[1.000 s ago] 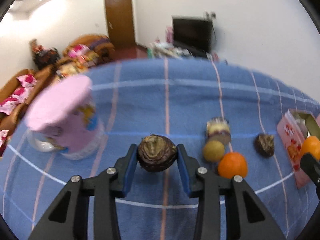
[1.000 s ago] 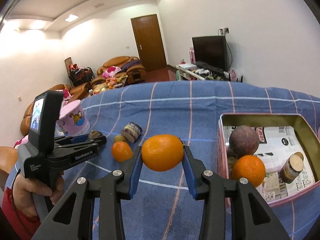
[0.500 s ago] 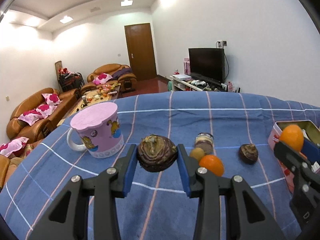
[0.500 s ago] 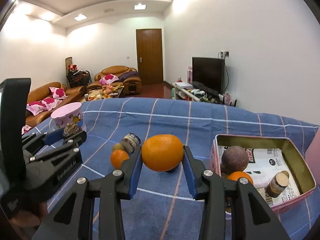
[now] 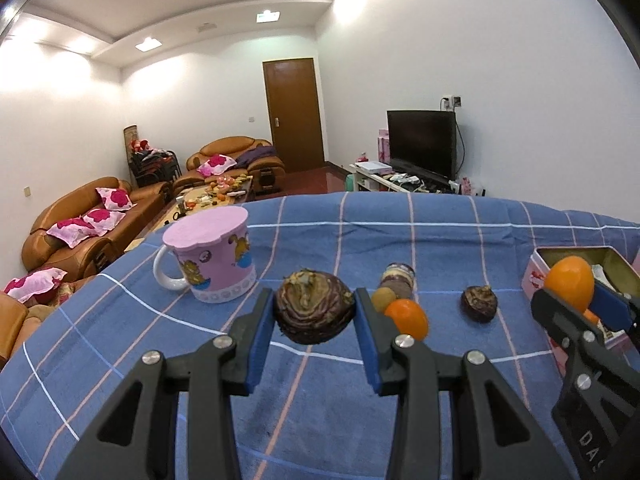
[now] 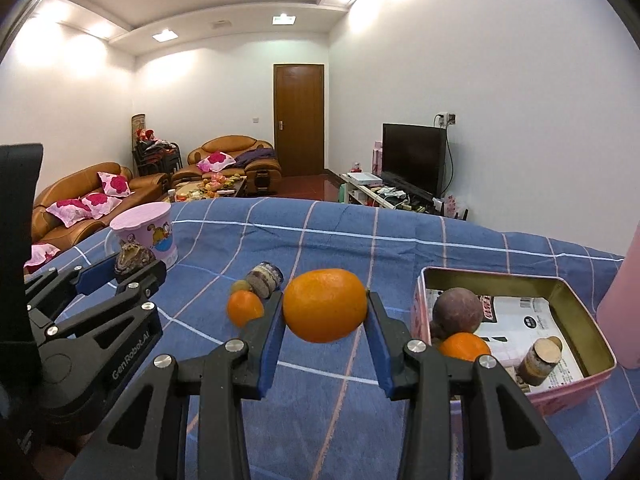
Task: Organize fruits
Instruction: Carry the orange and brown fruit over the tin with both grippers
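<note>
Fruits are in mid-sort on a blue checked surface: the left gripper is clenched on a dark, wrinkled purple fruit lifted above the cloth, while the right gripper grasps an orange, also held clear. A pink tin box at the right side already holds a round brownish fruit, a second orange and a small cylinder-shaped item. Loose on the cloth lie a small orange, a greenish-yellow fruit, a short cylinder-shaped piece and another dark fruit, well apart from a pink lidded mug. Both loads appear to be in the carrying step; next, each calls for travel right over the tin's rim, then release into free space inside.
</note>
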The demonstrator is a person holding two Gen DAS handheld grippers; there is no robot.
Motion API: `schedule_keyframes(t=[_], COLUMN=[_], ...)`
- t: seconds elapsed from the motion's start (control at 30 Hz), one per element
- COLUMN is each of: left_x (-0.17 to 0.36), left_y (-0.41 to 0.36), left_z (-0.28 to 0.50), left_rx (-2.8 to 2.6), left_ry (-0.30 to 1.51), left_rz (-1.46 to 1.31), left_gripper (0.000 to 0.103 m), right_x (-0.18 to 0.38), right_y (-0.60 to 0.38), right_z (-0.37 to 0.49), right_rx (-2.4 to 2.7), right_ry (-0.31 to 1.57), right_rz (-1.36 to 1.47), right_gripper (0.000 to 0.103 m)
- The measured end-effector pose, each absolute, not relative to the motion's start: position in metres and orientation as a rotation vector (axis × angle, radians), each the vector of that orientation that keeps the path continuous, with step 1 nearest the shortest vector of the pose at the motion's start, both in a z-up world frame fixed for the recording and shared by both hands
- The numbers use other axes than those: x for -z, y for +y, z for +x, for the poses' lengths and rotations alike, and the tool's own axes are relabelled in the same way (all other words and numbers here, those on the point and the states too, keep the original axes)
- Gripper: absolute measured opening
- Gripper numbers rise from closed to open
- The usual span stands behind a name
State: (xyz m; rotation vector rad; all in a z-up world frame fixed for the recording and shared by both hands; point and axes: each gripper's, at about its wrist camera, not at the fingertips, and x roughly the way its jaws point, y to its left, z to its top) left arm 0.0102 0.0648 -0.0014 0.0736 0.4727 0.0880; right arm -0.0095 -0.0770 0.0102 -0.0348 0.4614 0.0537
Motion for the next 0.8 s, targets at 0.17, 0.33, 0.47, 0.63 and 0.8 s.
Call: schedule_keyframes(t=[0.17,0.33,0.47,0.63,0.8], left_x=[0.001,0.001,0.001,0.002,0.002], left_y=[0.056,0.046,0.041,0.034,0.021], left_z=[0.003,-0.003,-0.007,-0.009,-0.011], left_rx=[-0.079,-0.071,-0.065,-0.045,-0.021], left_ry=[0.463,0.459,0.458,0.471,0.475], left_rz=[0.08,0.084,0.084,0.083,0.085], left_gripper=[0.041,0.041,0.041,0.041,0.041], right_x=[-0.011,-0.012,-0.011,-0.011,-0.012], right_y=[-0.08,-0.084,-0.091,-0.101,-0.112], right_z=[-0.013,-0.016,-0.021,-0.026,-0.032], right_rx=[-0.049,-0.047,-0.037,-0.038,-0.027], right_ry=[0.462,0.463,0.464,0.468,0.465], right_rz=[-0.037,-0.039,-0.039,-0.039,-0.046], right_gripper=[0.042,0.042,0.042,0.042,0.042])
